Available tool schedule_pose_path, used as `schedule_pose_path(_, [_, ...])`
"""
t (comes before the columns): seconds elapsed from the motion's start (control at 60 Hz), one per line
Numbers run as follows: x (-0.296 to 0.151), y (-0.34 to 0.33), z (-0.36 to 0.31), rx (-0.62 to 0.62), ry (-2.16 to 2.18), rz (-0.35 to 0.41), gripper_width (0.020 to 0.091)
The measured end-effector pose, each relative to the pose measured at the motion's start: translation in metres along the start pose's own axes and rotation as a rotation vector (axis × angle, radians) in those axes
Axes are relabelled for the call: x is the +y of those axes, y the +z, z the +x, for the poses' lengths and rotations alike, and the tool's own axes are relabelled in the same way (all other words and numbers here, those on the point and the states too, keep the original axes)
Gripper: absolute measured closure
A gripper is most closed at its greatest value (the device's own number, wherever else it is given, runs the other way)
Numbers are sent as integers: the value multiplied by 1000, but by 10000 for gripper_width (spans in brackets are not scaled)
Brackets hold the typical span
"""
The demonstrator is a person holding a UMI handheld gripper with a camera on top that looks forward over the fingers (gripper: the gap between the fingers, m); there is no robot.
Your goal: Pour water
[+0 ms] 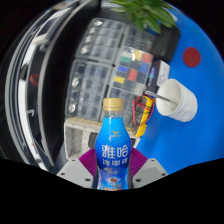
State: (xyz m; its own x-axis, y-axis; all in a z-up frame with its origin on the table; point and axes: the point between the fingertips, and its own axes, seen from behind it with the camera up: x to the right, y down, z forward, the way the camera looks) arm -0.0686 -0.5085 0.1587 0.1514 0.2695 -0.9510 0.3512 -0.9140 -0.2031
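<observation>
Tongs [112, 172] closed on bottle [113, 140]; tilt slowly once its mouth is above white cup [181, 99] ahead-right.

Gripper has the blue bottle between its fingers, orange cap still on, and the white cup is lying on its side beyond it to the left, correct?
Not quite. In the gripper view the white cup lies beyond the blue bottle to the right, not the left. The orange cap is on, and the bottle sits between the gripper's fingers.
</observation>
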Motion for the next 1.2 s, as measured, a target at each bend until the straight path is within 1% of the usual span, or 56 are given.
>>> schedule_pose_path(0.133, [-22,2,9,6,225,8,710])
schedule_pose_path(0.25, [-35,6,16,-15,406,23,707])
schedule_pose_path(0.4, [-42,9,31,6,606,32,707])
schedule_pose_path(0.5, [-43,11,35,17,638,24,708])
schedule_pose_path(0.683, [-38,10,38,39,567,-14,708])
schedule_pose_path(0.783, [-39,7,30,31,397,-31,710])
schedule_pose_path(0.85, [-49,-1,15,35,204,-47,708])
schedule_pose_path(0.9, [-63,-5,3,27,50,-36,707])
schedule_pose_path(0.95, [-83,-11,-11,16,-95,-12,705])
schedule_pose_path(0.983, [-95,-16,-17,0,-195,19,705])
schedule_pose_path(1.067, [-130,-26,-36,18,-430,51,706])
schedule_pose_path(1.117, [-153,-31,-44,28,-588,94,706])
schedule_pose_path(1.15, [-167,-34,-44,32,-693,137,706])
schedule_pose_path(1.2, [-190,-41,-48,83,-823,170,706])
